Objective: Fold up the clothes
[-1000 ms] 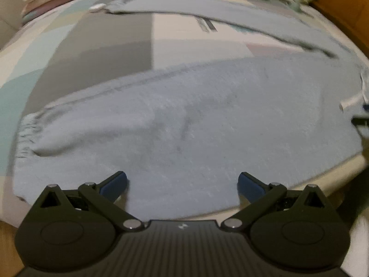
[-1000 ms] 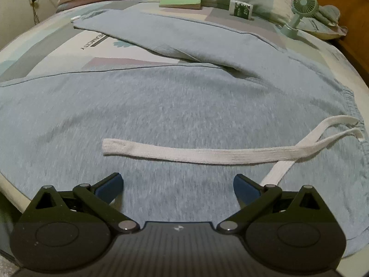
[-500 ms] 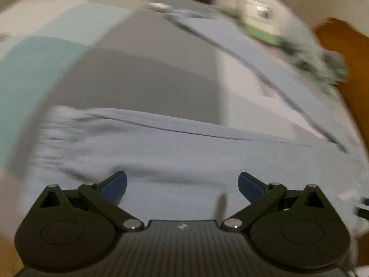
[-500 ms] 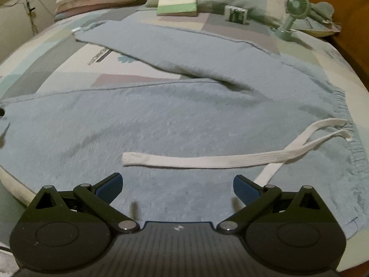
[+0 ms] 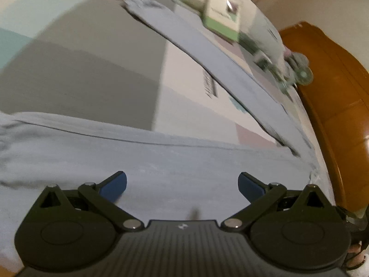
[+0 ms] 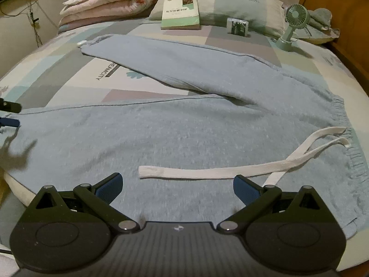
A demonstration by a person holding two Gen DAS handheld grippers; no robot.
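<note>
Light blue sweatpants point(image 6: 175, 124) lie spread on a patchwork bedsheet, legs splayed in a V, waistband at the right. A white drawstring point(image 6: 230, 172) trails across the near leg. My right gripper point(image 6: 177, 188) hovers open over the near leg, close to the drawstring's free end, holding nothing. My left gripper point(image 5: 182, 185) is open low over the near leg point(image 5: 161, 161) towards its cuff end, empty. Its fingertips point(image 6: 10, 122) show at the left edge of the right wrist view. The far leg point(image 5: 219, 69) runs diagonally beyond.
At the bed's head lie a folded pink quilt point(image 6: 110, 7), a pillow point(image 6: 242, 2), a green book point(image 6: 181, 9), a small box point(image 6: 238, 26) and a green handheld fan point(image 6: 293, 25). A wooden headboard point(image 5: 334, 106) stands at the right. The mattress edge point(image 6: 13, 180) drops off near left.
My left gripper swung left along the near leg towards its cuff and tilted. The right gripper pulled back and rose a little. Both stayed open.
</note>
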